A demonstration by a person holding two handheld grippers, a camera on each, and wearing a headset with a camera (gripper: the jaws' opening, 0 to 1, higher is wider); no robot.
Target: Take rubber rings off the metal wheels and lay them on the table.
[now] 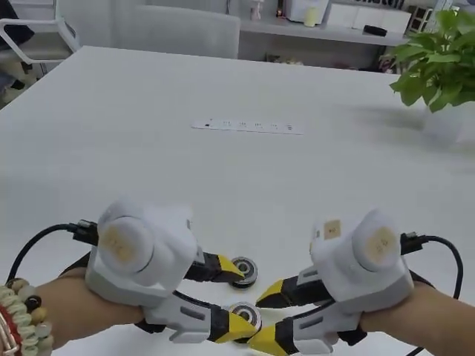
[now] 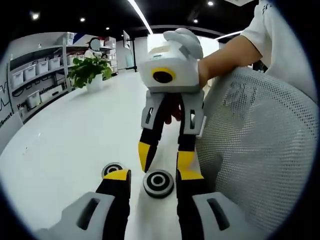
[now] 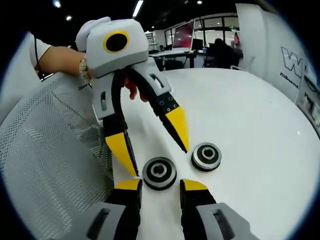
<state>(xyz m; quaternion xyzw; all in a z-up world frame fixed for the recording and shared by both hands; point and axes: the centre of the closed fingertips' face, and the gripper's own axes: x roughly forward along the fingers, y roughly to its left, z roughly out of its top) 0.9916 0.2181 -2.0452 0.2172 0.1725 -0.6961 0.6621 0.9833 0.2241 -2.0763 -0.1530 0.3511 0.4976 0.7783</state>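
Note:
Two small metal wheels with black rubber rings lie flat on the white table (image 1: pixel 223 170) near its front edge. The nearer wheel (image 1: pixel 245 317) (image 2: pixel 158 183) (image 3: pixel 159 173) sits between the yellow tips of both grippers. My left gripper (image 1: pixel 239 299) (image 2: pixel 152 175) is open, its jaws either side of this wheel without touching it. My right gripper (image 1: pixel 257 320) (image 3: pixel 162 186) faces it from the other side, also open, tips just short of the same wheel. The second wheel (image 1: pixel 243 271) (image 2: pixel 112 170) (image 3: pixel 206 156) rests a little farther out, beside the left gripper's outer jaw.
A flush power strip (image 1: pixel 245 126) is set into the table's middle. A potted plant (image 1: pixel 438 63) stands at the far right. A grey mesh chair back (image 2: pixel 260 150) (image 3: pixel 55 150) is close behind the table's near edge. Shelves and chairs stand beyond the far edge.

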